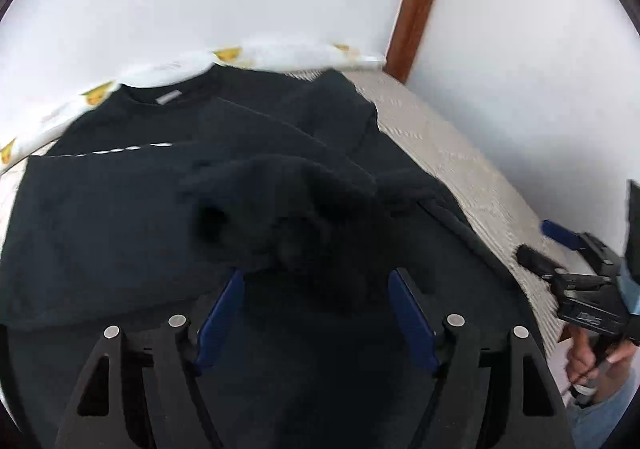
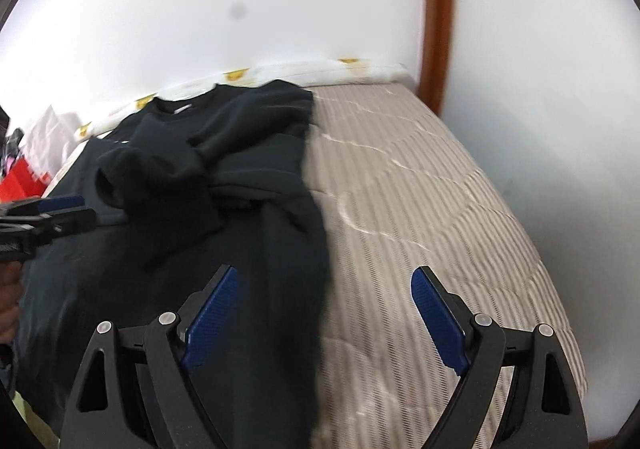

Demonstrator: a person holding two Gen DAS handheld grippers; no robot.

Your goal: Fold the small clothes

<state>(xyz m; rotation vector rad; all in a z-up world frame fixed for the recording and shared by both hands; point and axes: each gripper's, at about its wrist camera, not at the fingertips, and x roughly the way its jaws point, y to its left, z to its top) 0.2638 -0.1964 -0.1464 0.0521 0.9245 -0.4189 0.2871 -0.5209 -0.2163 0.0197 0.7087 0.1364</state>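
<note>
A black sweatshirt [image 1: 112,209] lies spread on the bed, collar toward the wall, with both sleeves laid across its chest. In the left wrist view a bunched sleeve cuff [image 1: 280,201] sits just beyond my left gripper [image 1: 316,277], whose blue pads [image 1: 222,313] stand apart over the black cloth and press on nothing. My right gripper [image 2: 324,273] is open wide, straddling the sweatshirt's [image 2: 260,209] right edge where it meets the striped bedspread [image 2: 420,189]. Each gripper shows in the other's view: the right gripper [image 1: 538,245] at the bed's right side, the left gripper [image 2: 74,211] over the shirt's left part.
A white sheet with yellow prints [image 1: 224,55] runs along the wall behind the collar. A brown wooden post [image 1: 420,1] rises at the bed's far corner. Red and white items [image 2: 24,177] lie at the far left of the bed. A person's hand [image 1: 588,361] holds the right gripper's handle.
</note>
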